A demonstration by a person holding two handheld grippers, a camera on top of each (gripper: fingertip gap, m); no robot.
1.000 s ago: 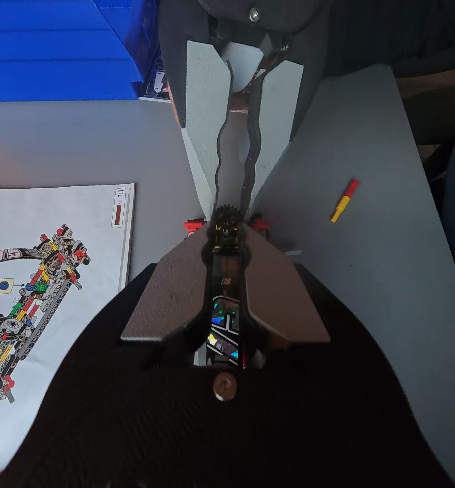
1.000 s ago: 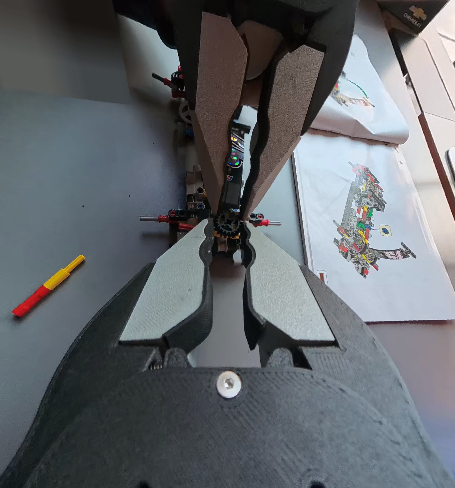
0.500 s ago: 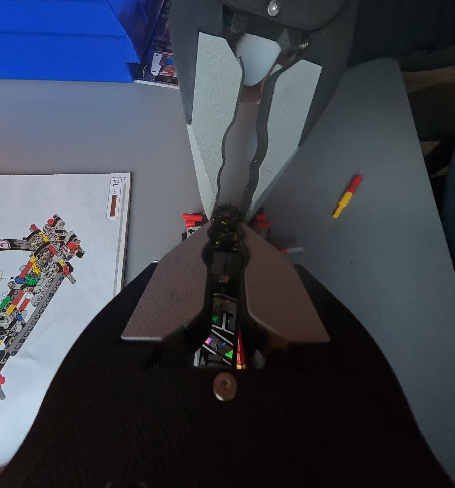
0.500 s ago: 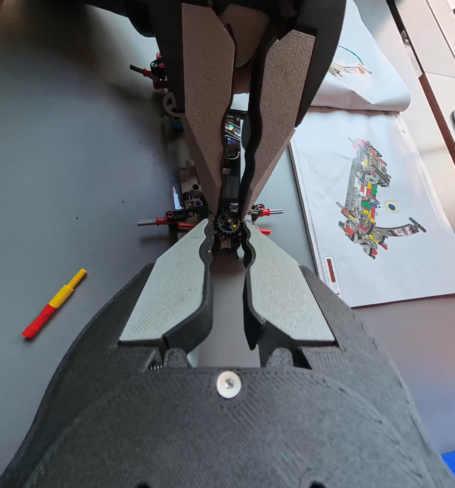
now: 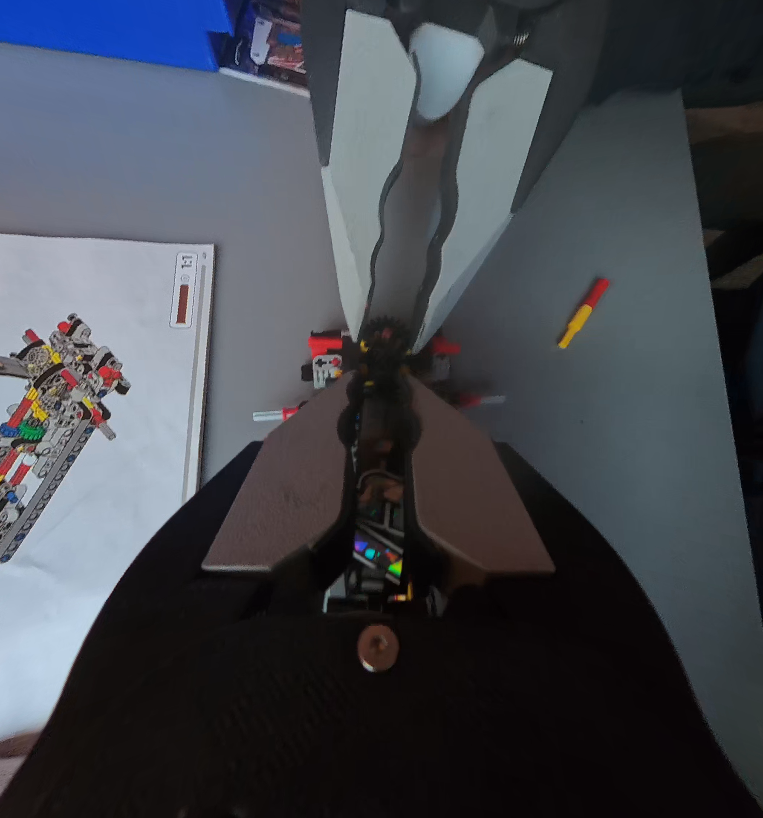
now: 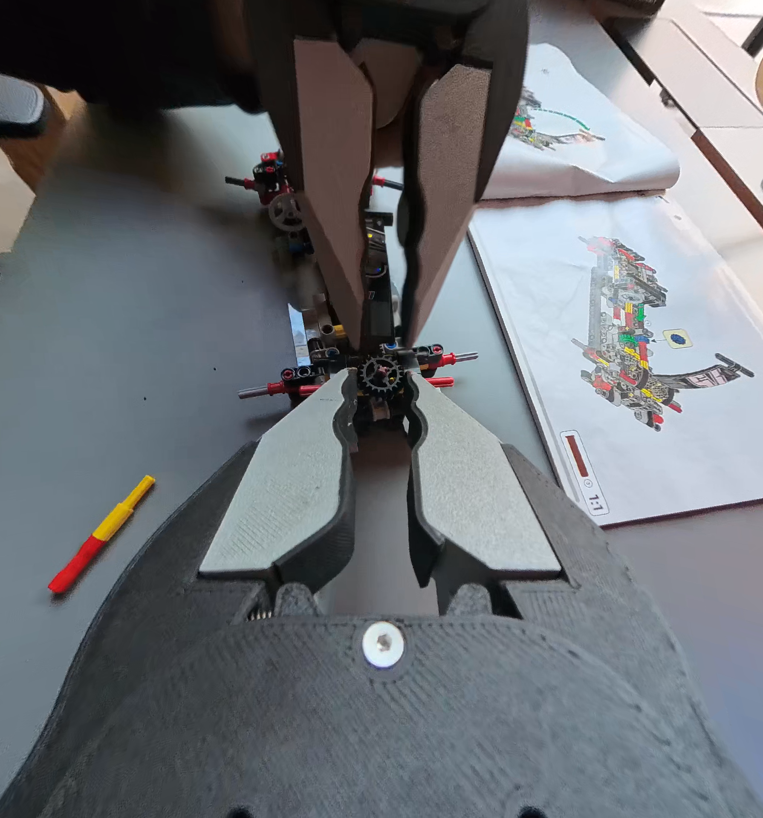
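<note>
Between your two grippers sits a toy brick model (image 6: 326, 349): a long, dark frame with red pins and grey axles sticking out sideways and a shiny rainbow sticker on its black panel. Your right gripper (image 6: 379, 380) pinches a black gear (image 6: 379, 374) at the model's near end, one fingertip on each side. Your left gripper (image 5: 382, 398), facing it from the opposite end, clamps the black panel. A red and yellow pin (image 6: 100, 533) lies loose to the left of your right gripper. An open instruction booklet (image 6: 636, 354) lies to its right. A blue bin (image 5: 96, 31) stands far ahead of your left gripper; its contents are hidden.
</note>
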